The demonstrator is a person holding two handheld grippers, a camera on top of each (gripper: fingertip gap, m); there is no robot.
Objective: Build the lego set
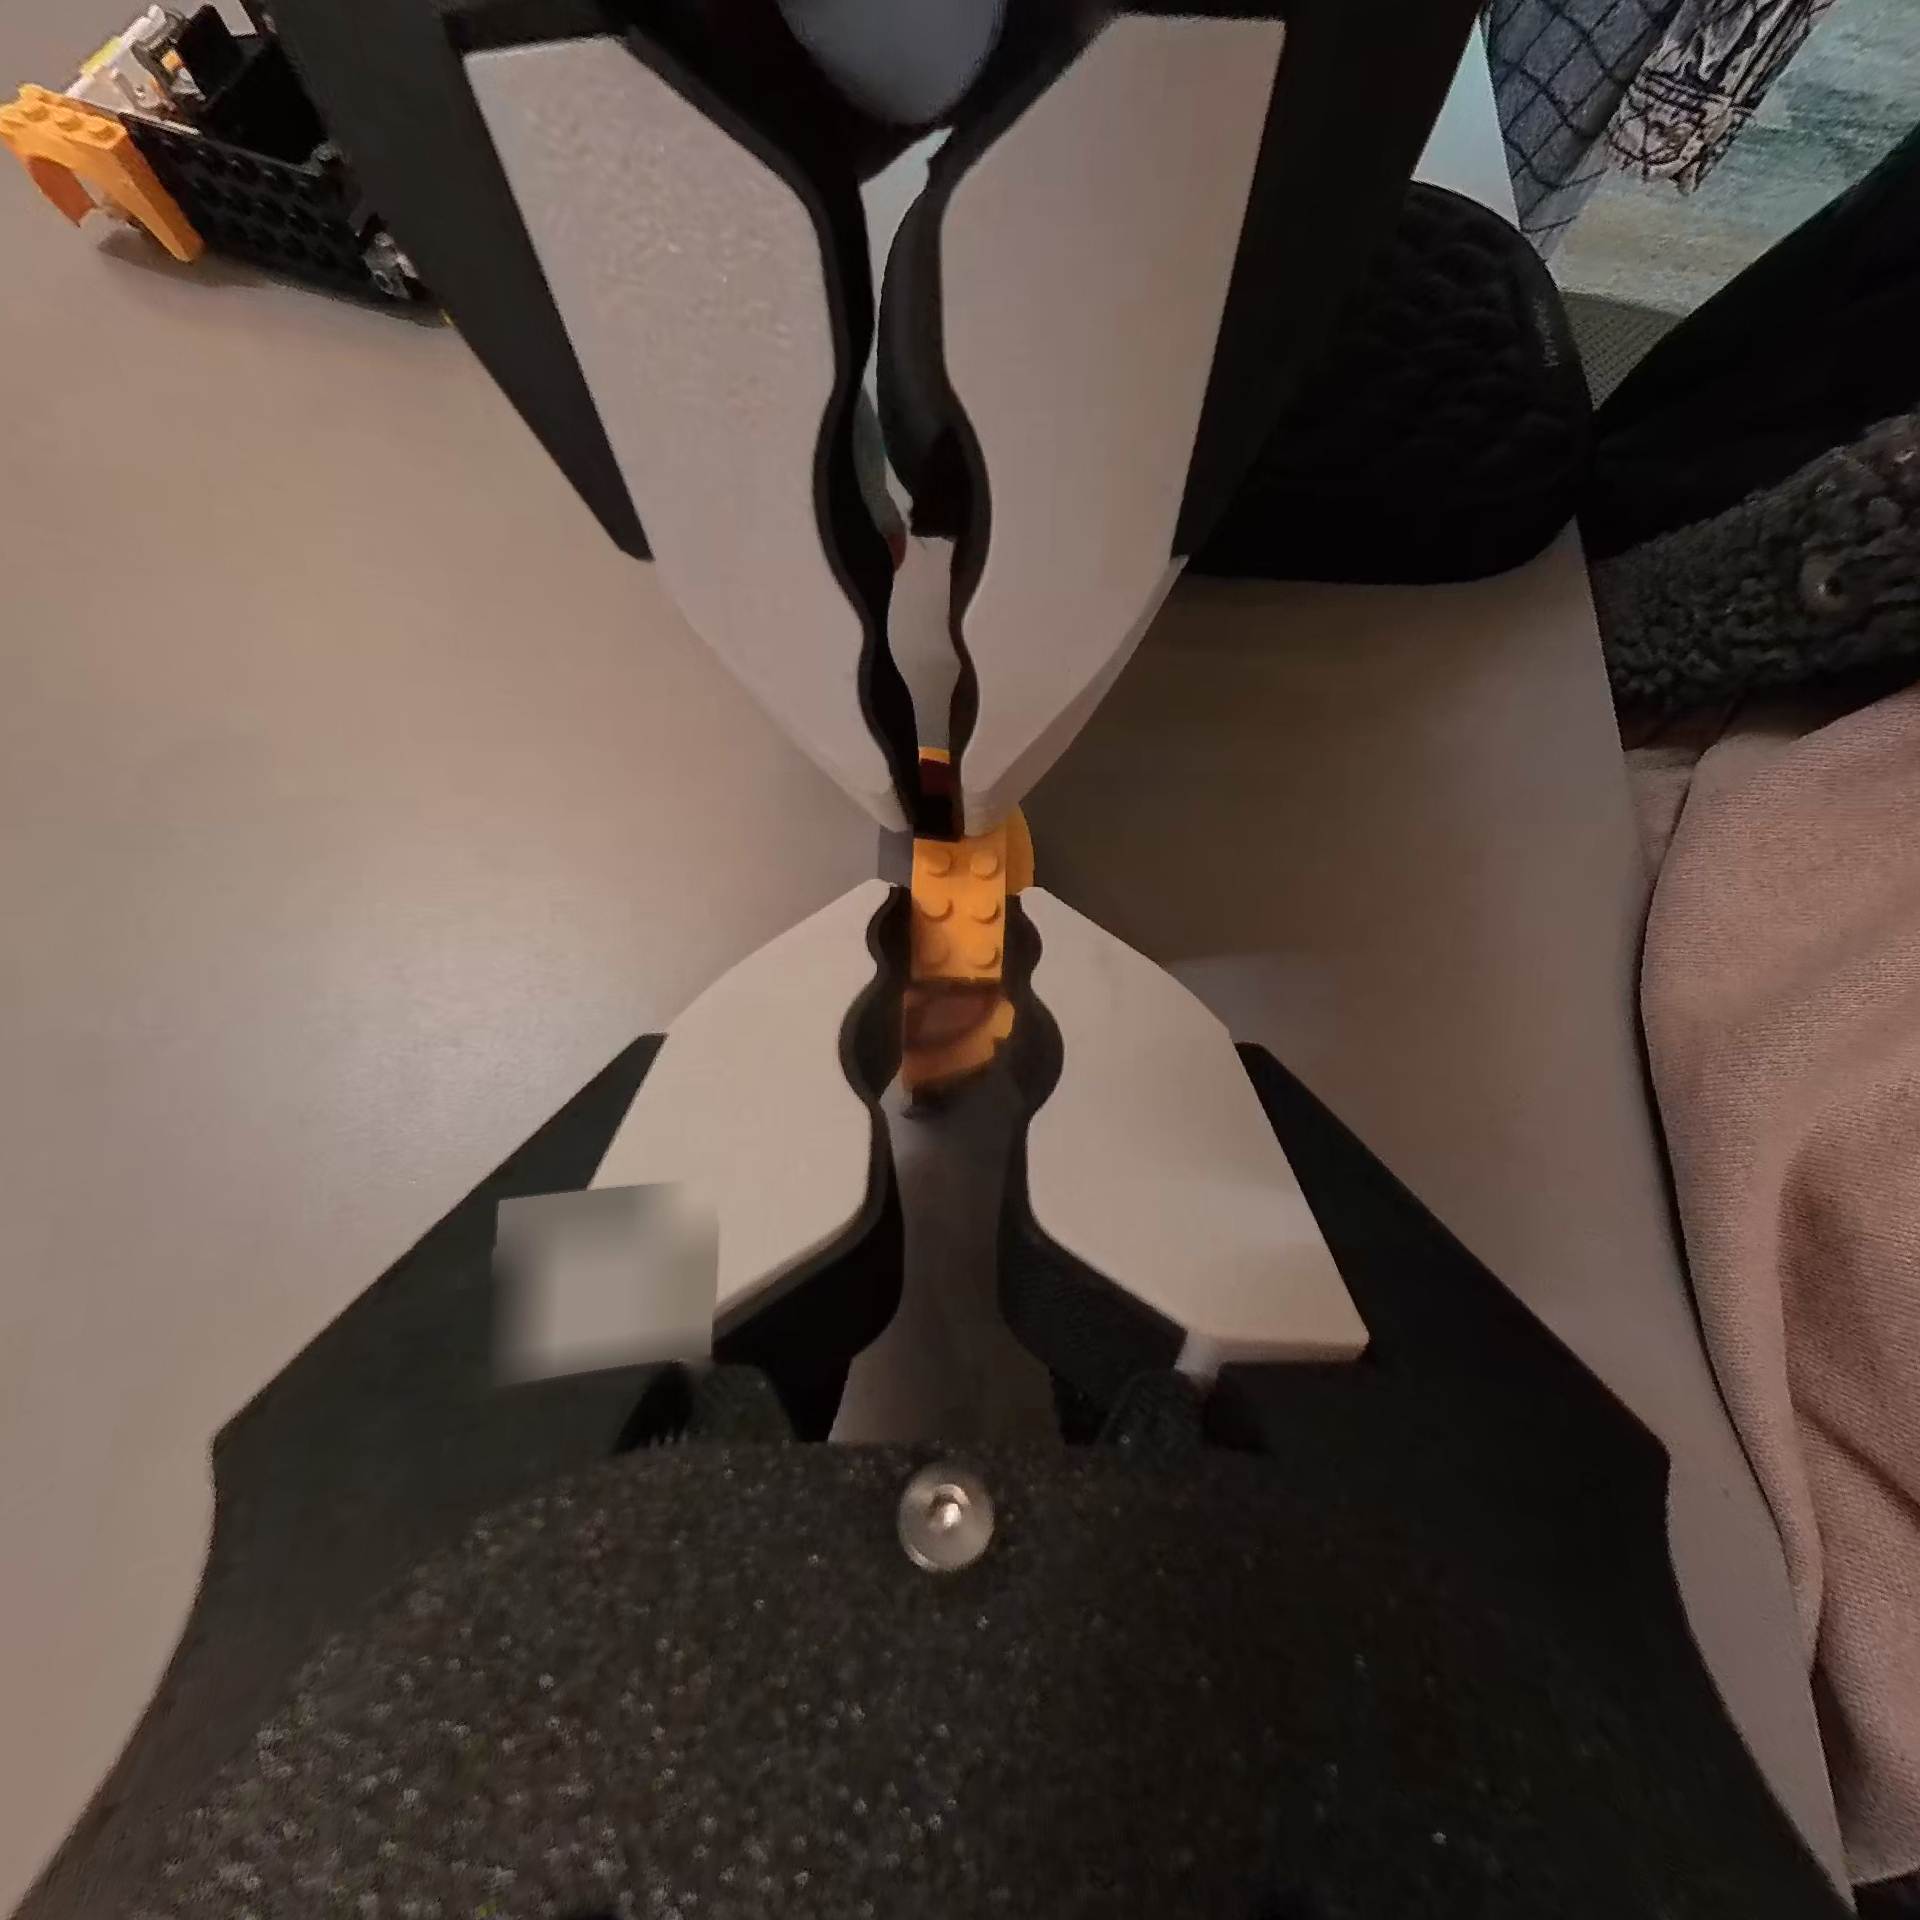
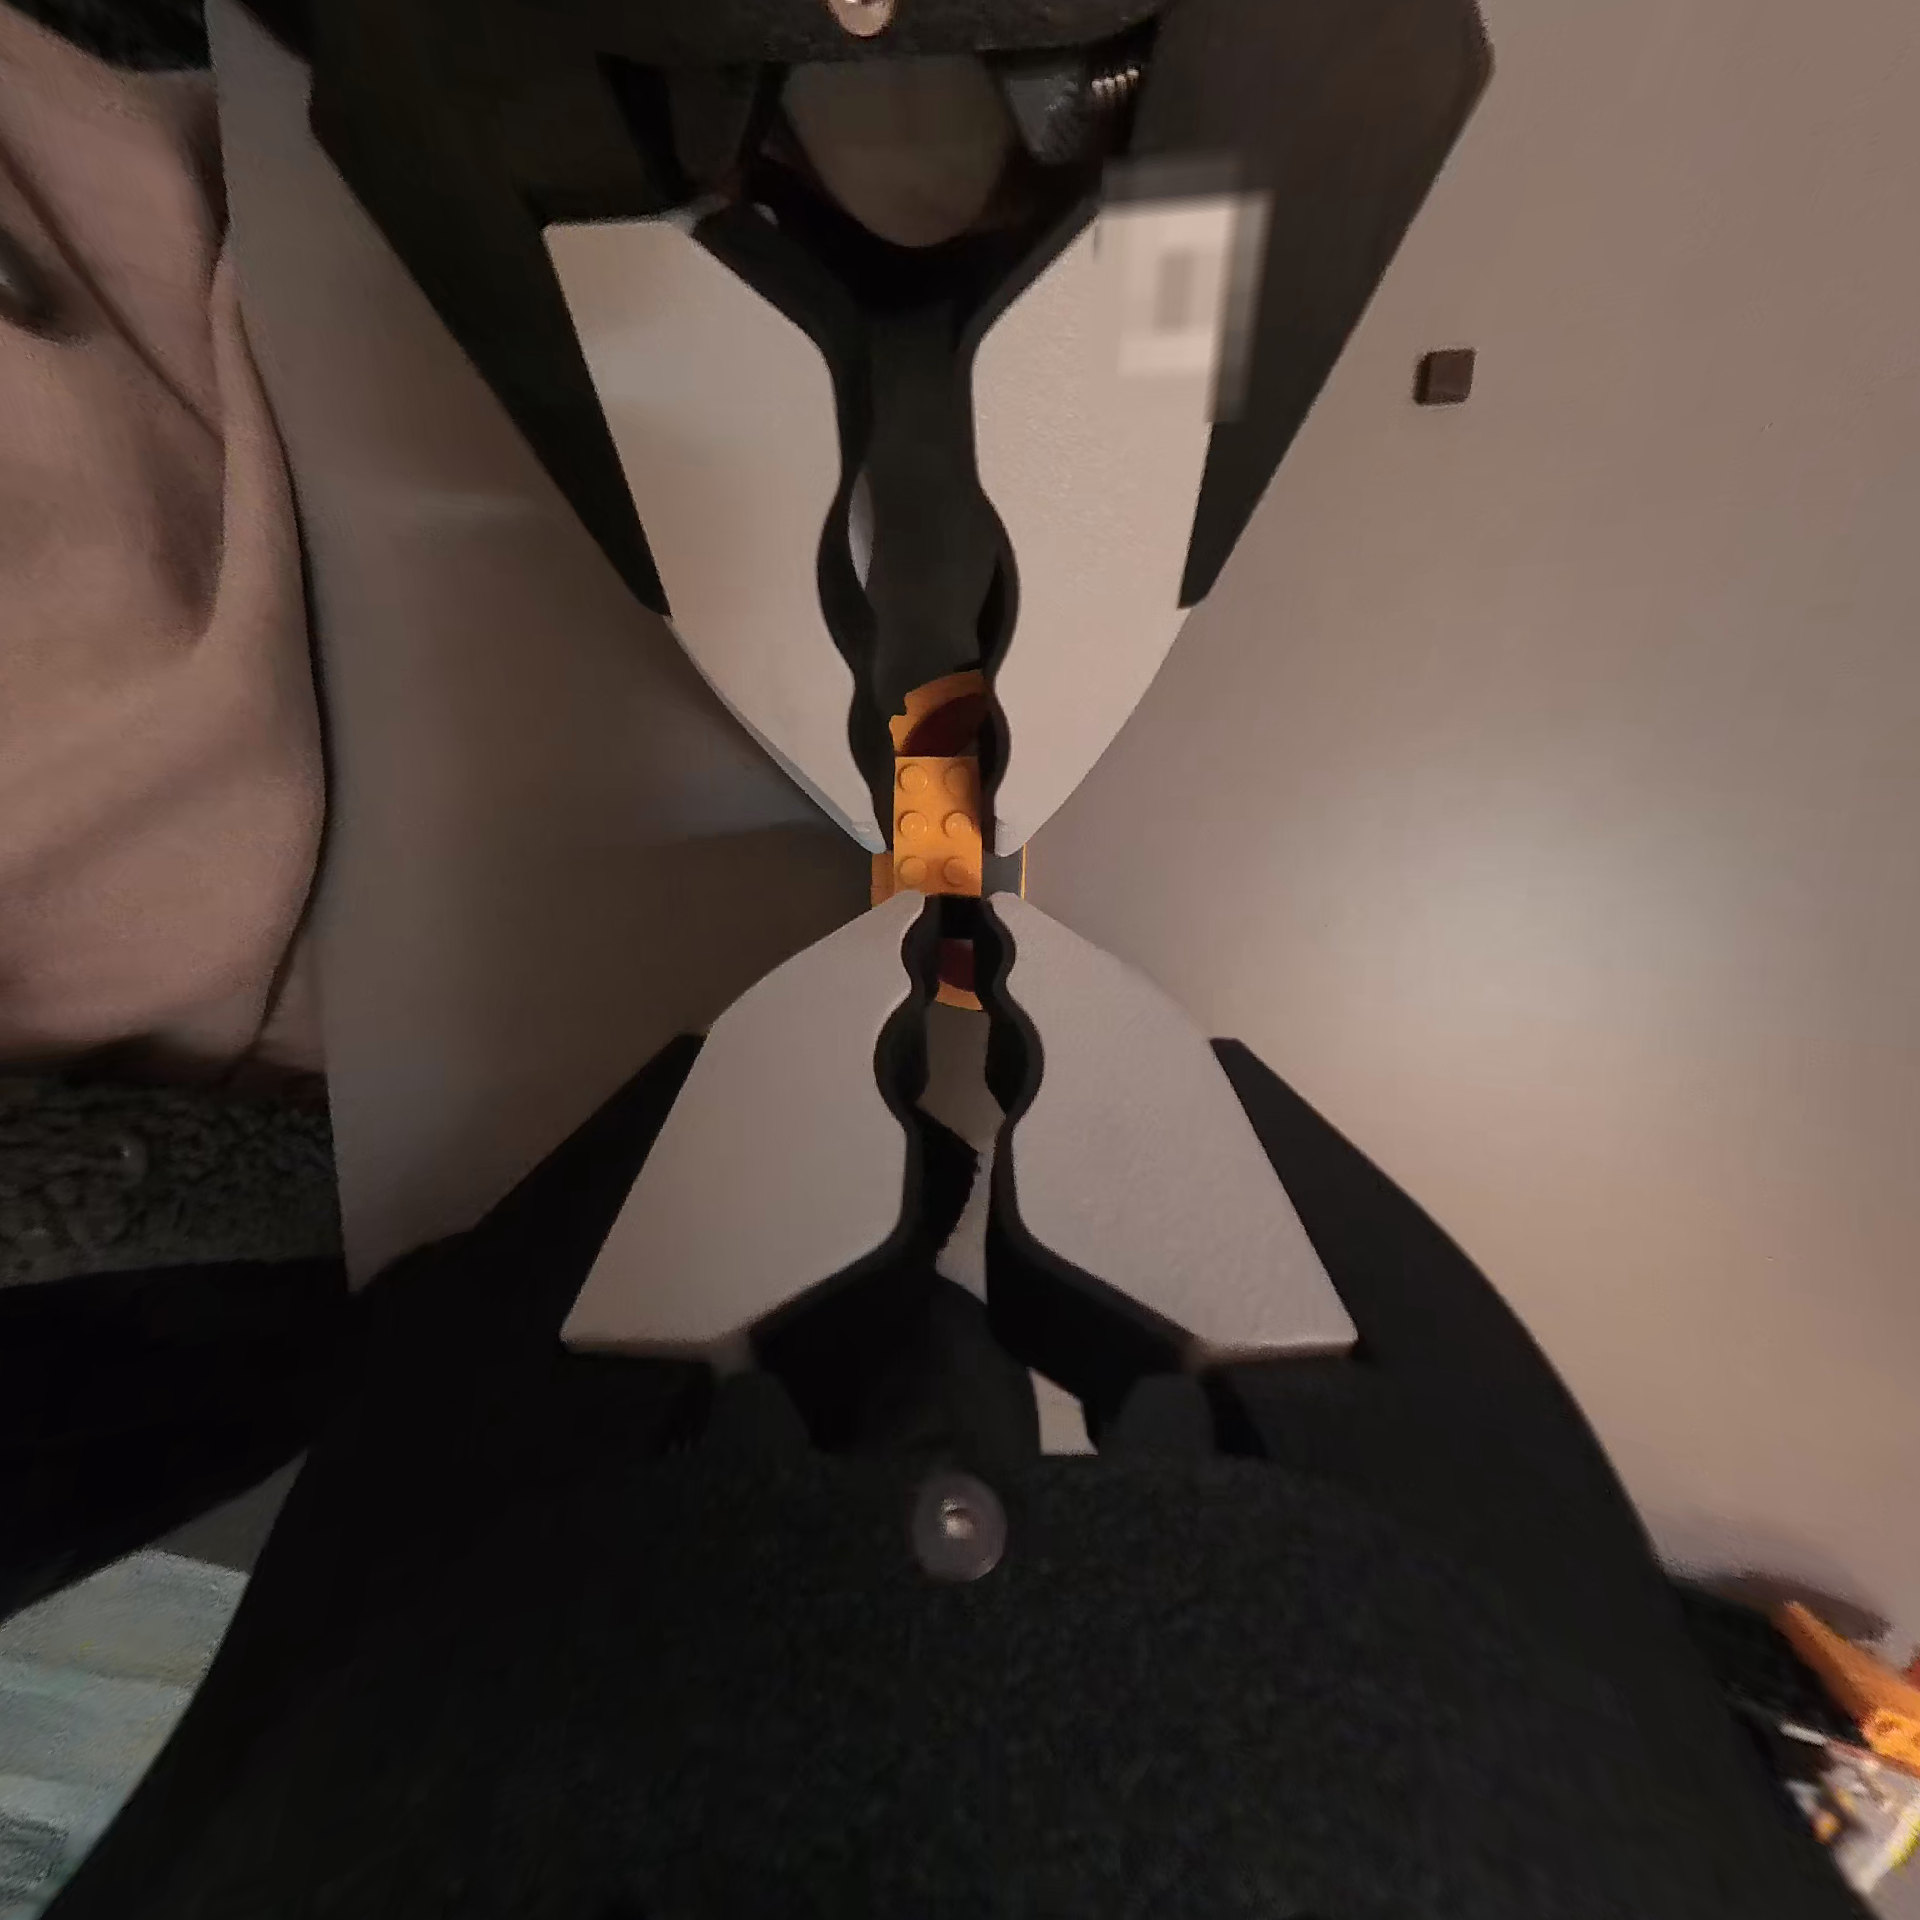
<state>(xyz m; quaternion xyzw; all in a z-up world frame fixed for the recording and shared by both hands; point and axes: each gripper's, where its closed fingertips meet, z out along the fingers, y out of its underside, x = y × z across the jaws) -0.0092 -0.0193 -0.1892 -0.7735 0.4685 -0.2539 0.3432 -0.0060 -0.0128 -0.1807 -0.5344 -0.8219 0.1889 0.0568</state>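
Note:
My two grippers face each other tip to tip above the grey table [image 1: 312, 727]. An orange studded Lego piece [image 1: 956, 935] with a curved arch underside sits between them. My left gripper [image 1: 956, 896] is shut on its studded part. My right gripper [image 2: 954, 904] is shut on the piece's other end, where an orange and dark red part [image 2: 958, 961] shows between its fingers. The right gripper shows at the top of the left wrist view [image 1: 937, 816]. The left gripper shows at the top of the right wrist view [image 2: 940, 862], with the orange piece [image 2: 935, 826] in it.
A partly built black and orange Lego model [image 1: 218, 177] stands at the table's far left. Loose orange and grey pieces [image 2: 1849, 1714] lie at the lower right. A small dark square piece [image 2: 1444, 376] lies alone. A person's pink clothing [image 1: 1787, 1143] and a black chair [image 1: 1403, 395] border the table edge.

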